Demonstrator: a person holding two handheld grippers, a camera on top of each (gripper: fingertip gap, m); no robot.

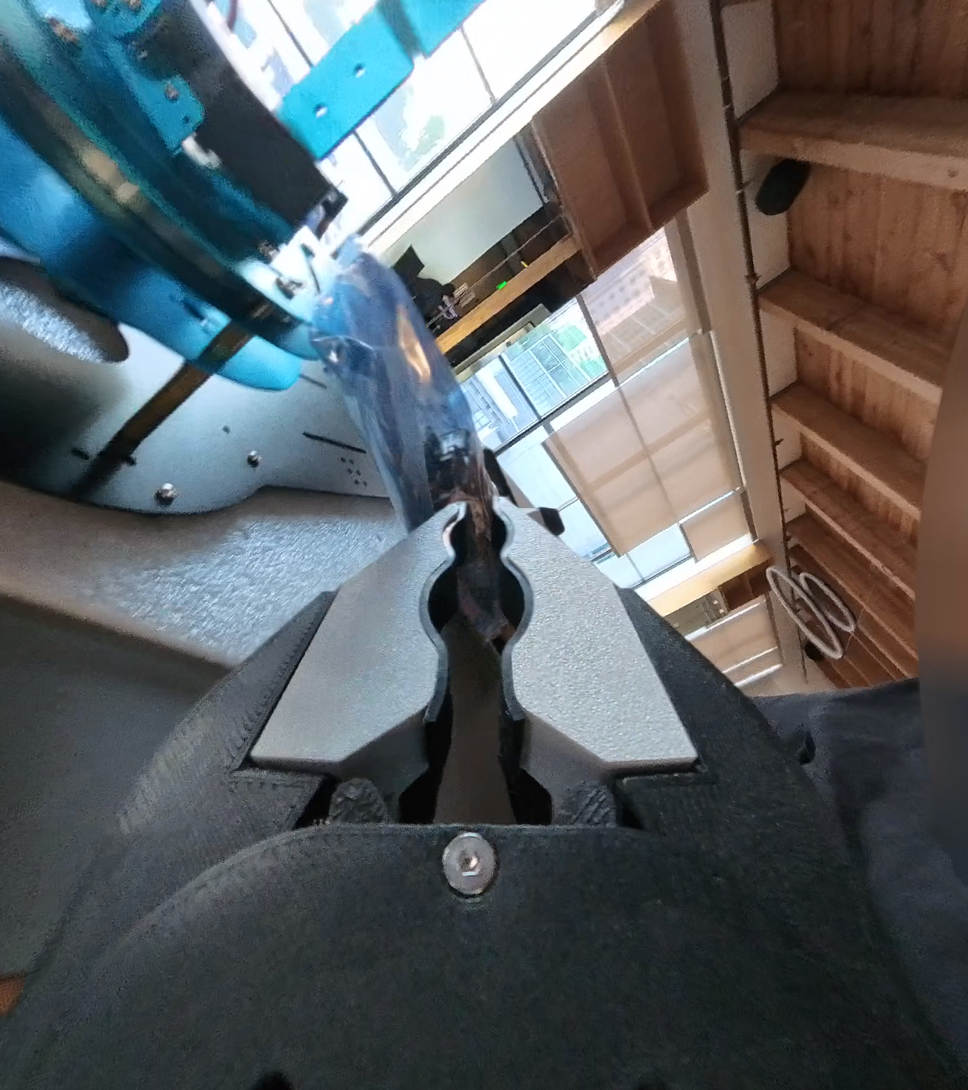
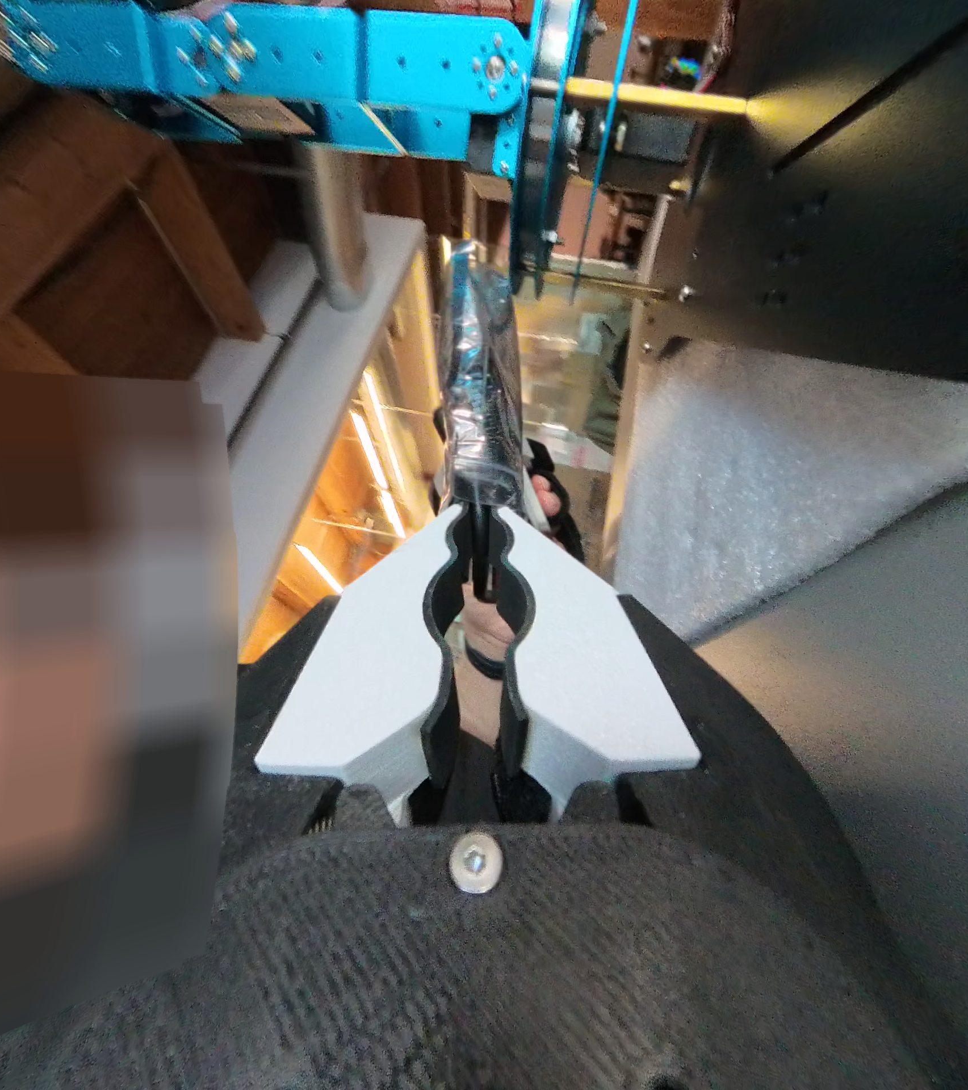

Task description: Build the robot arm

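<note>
Left wrist view: the left gripper (image 1: pixel 472 519) has its fingers (image 1: pixel 576 660) clamped on one end of a clear plastic packet (image 1: pixel 393 377) with dark contents. The packet runs up toward eleven o'clock, where its far end meets a blue metal bracket assembly (image 1: pixel 115 194) mounted over a grey textured panel (image 1: pixel 269 560). Wooden shelving (image 1: pixel 859 295) fills the three o'clock side. The packet looks slack and slippery, so an even squeeze near the fingertips seems wise.

Right wrist view: the right gripper (image 2: pixel 478 519) is closed on the near end of the same kind of packet (image 2: pixel 478 377), which points to twelve o'clock under the blue bracket arm (image 2: pixel 269 71). A hand (image 2: pixel 484 631) shows behind the fingers (image 2: pixel 581 660). Judging by the thin film, both ends want level, gentle tension; twisting could tear it.
</note>
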